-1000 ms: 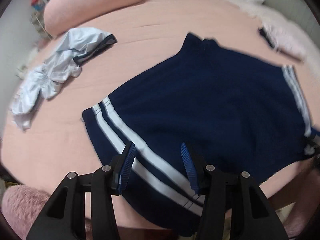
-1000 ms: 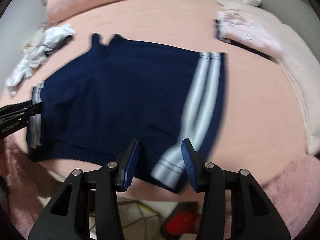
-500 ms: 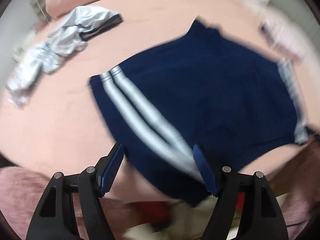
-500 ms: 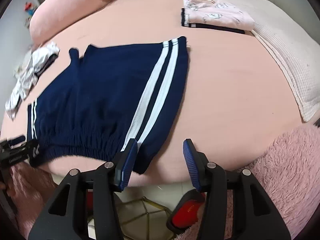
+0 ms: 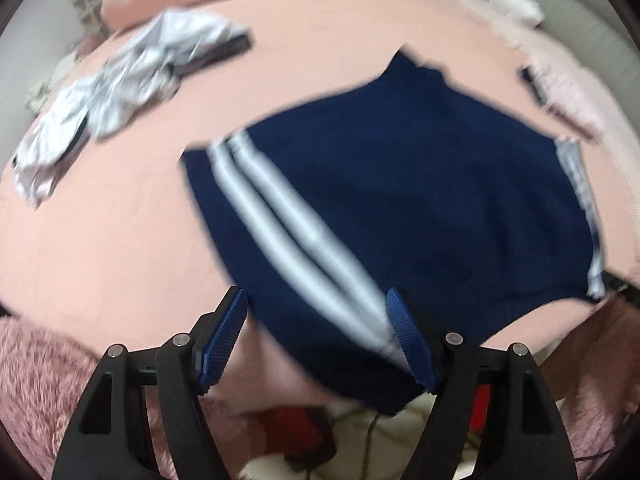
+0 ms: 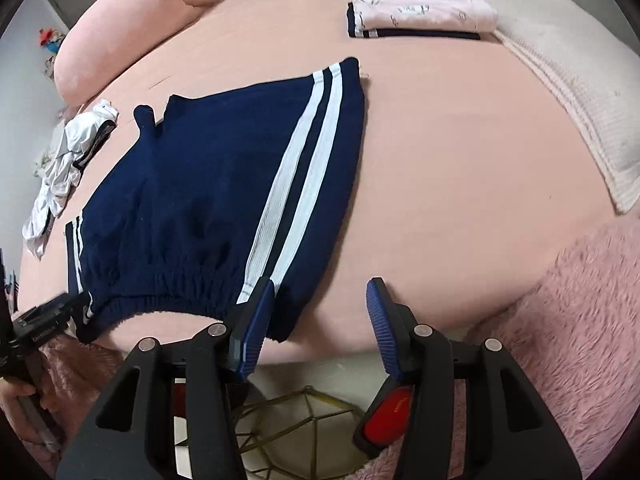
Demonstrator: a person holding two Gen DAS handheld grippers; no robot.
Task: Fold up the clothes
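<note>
Two grippers hover over the shorts' waistband at lower frame: left gripper spread wide, right gripper partly apart, neither pinching. Spread flat on the bed, the shorts look ready for folding.

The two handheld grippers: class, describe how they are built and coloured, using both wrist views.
The left gripper and the right gripper look alike: black plastic frames with triangular cut-outs, silver round fasteners, and two blue ribbed pads each. Small white lettering marks the left one's black body, unreadable.
</note>
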